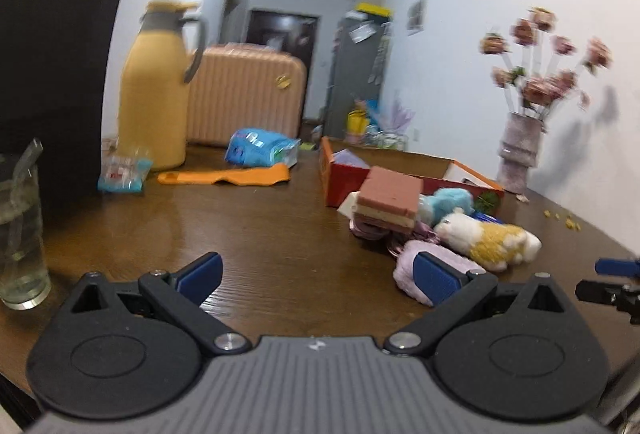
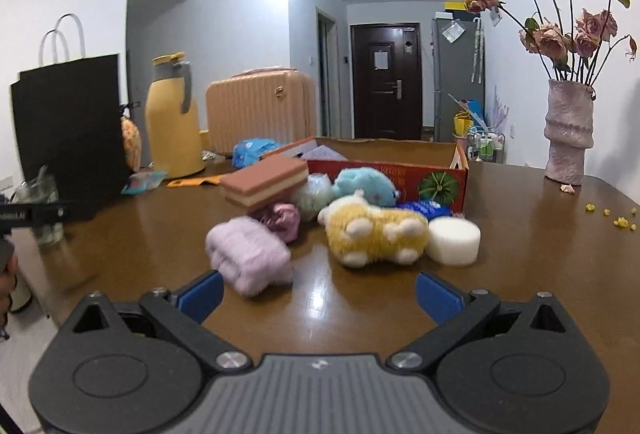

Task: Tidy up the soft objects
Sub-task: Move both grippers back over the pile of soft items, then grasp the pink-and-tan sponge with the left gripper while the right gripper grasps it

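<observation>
Soft toys lie heaped mid-frame on the counter (image 2: 520, 234): a lilac fluffy roll (image 2: 248, 254), a yellow plush (image 2: 376, 234), a blue plush (image 2: 366, 184) and a white sponge (image 2: 454, 240), in front of the red box (image 2: 400, 176). Right gripper (image 2: 318, 294) and left gripper (image 1: 318, 276) both gape wide, empty.

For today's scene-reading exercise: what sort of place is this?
Probably a lived-in flat: a wooden table, a vase of dried roses, a suitcase and a front door down the hallway.
</observation>
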`<state>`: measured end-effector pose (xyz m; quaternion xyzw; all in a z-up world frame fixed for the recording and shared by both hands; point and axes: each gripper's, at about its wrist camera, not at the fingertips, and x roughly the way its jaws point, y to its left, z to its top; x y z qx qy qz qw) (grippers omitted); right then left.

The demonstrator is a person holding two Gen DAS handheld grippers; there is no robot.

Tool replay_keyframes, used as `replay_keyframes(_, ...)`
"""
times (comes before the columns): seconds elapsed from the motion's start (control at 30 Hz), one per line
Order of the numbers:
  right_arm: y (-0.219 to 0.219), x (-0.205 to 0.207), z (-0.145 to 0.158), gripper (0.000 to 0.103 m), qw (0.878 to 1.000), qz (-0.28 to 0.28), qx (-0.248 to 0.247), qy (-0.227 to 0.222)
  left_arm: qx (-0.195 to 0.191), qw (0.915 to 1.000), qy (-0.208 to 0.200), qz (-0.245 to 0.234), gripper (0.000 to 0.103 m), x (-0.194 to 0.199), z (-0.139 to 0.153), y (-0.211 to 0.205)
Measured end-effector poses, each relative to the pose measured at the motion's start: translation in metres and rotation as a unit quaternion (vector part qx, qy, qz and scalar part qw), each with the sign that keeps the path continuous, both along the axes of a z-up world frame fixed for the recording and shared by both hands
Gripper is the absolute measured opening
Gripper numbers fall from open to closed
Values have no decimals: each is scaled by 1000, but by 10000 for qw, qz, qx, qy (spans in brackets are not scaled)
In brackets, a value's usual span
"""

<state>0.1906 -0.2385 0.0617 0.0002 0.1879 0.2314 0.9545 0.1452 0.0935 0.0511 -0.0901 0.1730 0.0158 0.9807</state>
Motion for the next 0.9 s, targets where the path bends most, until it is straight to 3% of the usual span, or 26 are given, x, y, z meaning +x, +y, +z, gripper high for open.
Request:
replay_keyframes(0.13, 15, 51, 14, 100, 9999, -44, 128, 71, -593, 9982, 73, 19, 103, 38, -1, 2)
replay_keyframes(0.33, 53, 138, 23, 90, 9974, 275, 608, 282, -1060, 9942, 97, -142, 102, 96, -4, -4)
replay_keyframes(0.53, 89, 214, 24, 76, 9905, 634, 1014, 676, -1893, 9810, 230, -351, 79, 144, -14, 4)
replay_keyframes(0.63, 101, 237, 22, 73, 9879, 801, 1044, 826, -2505, 9653, 484, -566, 64, 163, -23, 12)
replay_keyframes(0.67, 104, 242, 21, 65, 9867, 864, 1054, 889, -2761, 9575, 546, -637, 53, 167, -27, 16)
replay_keyframes(0.7, 108, 246, 18, 51, 9849, 969, 1020, 1009, -2936, 9516, 572, -701, 50, 170, -29, 18)
replay_keyframes(0.73, 112, 248, 14, 45, 9830, 1053, 975, 1145, -3084, 9465, 591, -744, 49, 172, -31, 20)
replay_keyframes(0.8, 114, 248, 9, 38, 9845, 915, 889, 1207, -3127, 9465, 515, -603, 45, 173, -31, 22)
replay_keyframes(0.9, 106, 238, 12, 32, 9806, 955, 1137, 1278, -3097, 9480, 449, -582, 38, 169, -23, 22)
